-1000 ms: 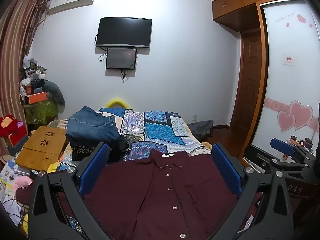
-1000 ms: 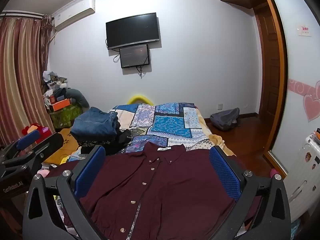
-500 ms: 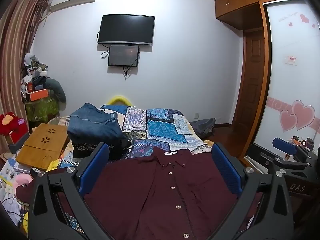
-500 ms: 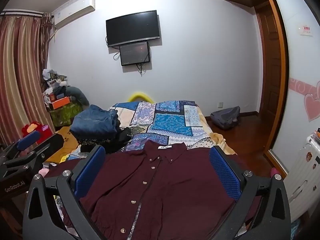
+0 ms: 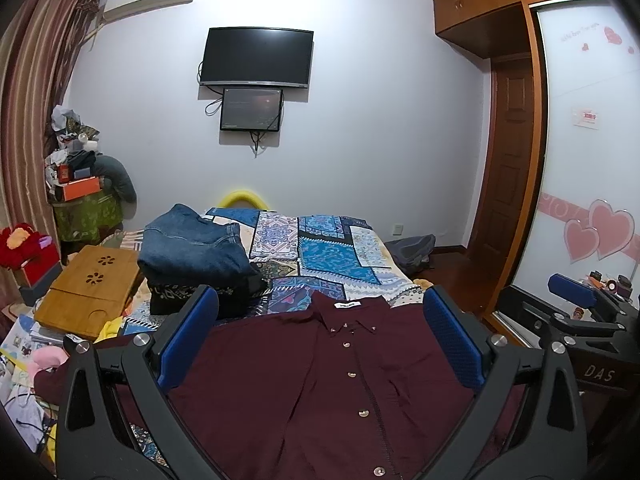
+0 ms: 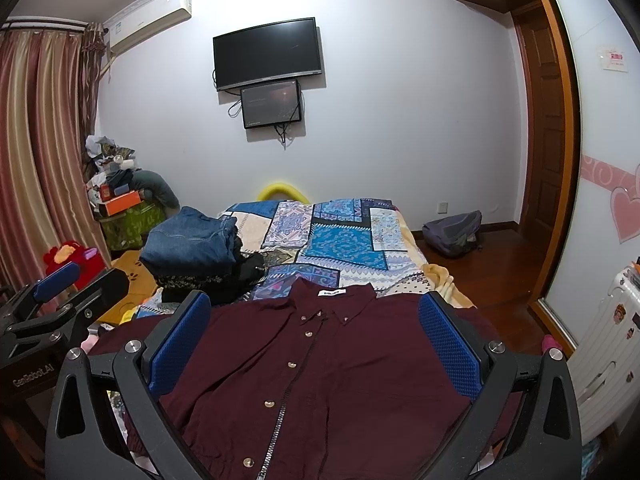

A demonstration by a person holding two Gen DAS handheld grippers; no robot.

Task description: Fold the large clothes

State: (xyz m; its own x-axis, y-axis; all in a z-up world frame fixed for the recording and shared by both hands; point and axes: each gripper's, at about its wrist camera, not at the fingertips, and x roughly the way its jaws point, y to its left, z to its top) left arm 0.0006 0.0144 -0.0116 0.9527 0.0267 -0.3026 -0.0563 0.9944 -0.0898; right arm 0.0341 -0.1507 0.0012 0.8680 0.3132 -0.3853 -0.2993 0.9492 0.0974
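A dark maroon button-up shirt [image 5: 320, 380] lies flat, front up, collar away from me, on the near end of the bed; it also shows in the right wrist view [image 6: 328, 368]. My left gripper [image 5: 320, 344] is open and empty, held above the shirt with its blue pads wide apart. My right gripper [image 6: 316, 340] is also open and empty above the shirt. Each gripper shows at the edge of the other's view: the right one [image 5: 576, 308] and the left one [image 6: 60, 292]. The shirt's hem and sleeves are partly hidden by the gripper bodies.
A patchwork quilt [image 5: 336, 248] covers the bed. Folded jeans [image 5: 192, 244] sit on a dark pile at the left. A wooden lap table [image 5: 88, 284] and clutter lie to the left. A backpack [image 6: 456, 232] rests on the floor. A wardrobe [image 5: 584, 160] stands right.
Both views have tilted slightly upward, so the shirt sits lower in the frames. The shirt has not moved and both grippers remain open.
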